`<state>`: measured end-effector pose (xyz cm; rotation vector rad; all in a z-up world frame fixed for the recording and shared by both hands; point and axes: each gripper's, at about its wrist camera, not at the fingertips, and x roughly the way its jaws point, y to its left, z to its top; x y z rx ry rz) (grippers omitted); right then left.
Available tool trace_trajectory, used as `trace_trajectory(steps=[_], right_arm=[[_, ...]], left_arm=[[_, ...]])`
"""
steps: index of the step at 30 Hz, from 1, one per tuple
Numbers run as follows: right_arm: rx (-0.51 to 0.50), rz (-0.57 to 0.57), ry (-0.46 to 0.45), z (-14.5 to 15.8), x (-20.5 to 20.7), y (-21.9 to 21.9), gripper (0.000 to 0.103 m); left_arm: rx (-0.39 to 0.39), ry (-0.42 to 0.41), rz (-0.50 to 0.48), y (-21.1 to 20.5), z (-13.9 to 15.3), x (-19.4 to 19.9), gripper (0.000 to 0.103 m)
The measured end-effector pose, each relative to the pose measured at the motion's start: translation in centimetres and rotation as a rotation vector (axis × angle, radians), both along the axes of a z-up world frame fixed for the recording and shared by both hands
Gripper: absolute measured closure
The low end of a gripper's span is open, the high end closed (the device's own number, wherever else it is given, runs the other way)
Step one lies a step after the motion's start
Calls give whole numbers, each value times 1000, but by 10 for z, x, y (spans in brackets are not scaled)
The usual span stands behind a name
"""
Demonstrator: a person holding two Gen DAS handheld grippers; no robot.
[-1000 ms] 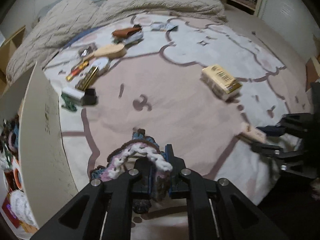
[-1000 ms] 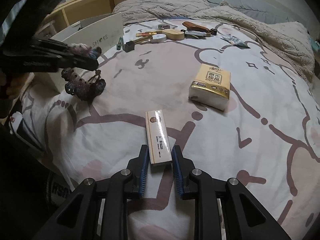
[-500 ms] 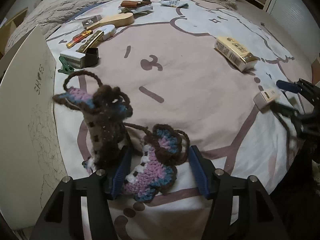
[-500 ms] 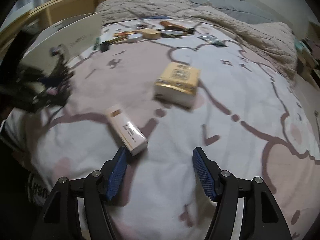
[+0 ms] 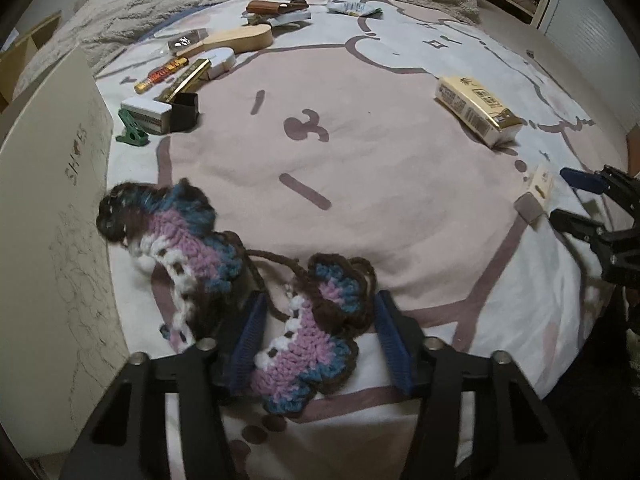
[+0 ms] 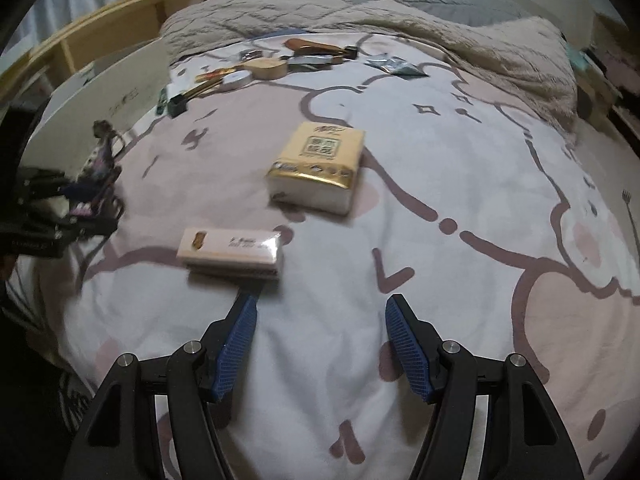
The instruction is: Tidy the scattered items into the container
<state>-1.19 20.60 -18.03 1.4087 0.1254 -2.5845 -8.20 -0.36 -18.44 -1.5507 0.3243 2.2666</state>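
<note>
We find the left gripper [image 5: 318, 338] set over the crochet piece [image 5: 308, 344] on the bedspread [image 5: 360, 152]. One lobe of the yarn lies between the blue pads [image 5: 250, 340]; the other lobe spreads outside the left finger toward the white box wall [image 5: 52, 216]. The jaws have just been closing, yet we see a gap at the right pad, so we record them as parted and not gripping.

The right gripper [image 6: 320, 334] stands wide with only bare bedspread between its fingers. The slim pink-and-white box [image 6: 230, 250] lies just ahead of its left fingertip, crosswise and apart from it.

On the white box wall we read "SH" and further letters in part. The print on the yellow tissue pack [image 6: 318, 166] is too small for us to read.

Other items noted at the far side: a wooden brush [image 5: 240, 39], a gold bar [image 5: 186, 80], a small black box [image 5: 185, 111], a green clip [image 5: 130, 130] and a brown case [image 5: 272, 7]. The white box wall stands close at the left gripper's left.
</note>
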Motion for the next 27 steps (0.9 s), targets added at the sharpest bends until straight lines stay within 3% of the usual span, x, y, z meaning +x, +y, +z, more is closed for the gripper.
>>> trace_trajectory(steps=[1,7,14,20,23,25,27], right_arm=[[-1,7,-2,1,2,-1,36],[-61,45,0,8,6,-16,35],[-131,20,12,7,-5,-35,35],[-187,-72,8,1,-18,-30,35],[-183,-53,27,2,-16,-30,36],[-150,-22,62,4,-12,-34,47],[-134,-3,80,4,-9,-36,47]], left_arm=[[11,-8,5,-1,0,0,66],[69,-48,39,-10,3,0,86],[132,-81,34,-11,8,6,88],[158,-94,12,-5,12,12,88],[163,-92,9,-4,13,12,88],[166,-92,11,-4,14,12,88],[168,-91,18,-6,14,11,88]])
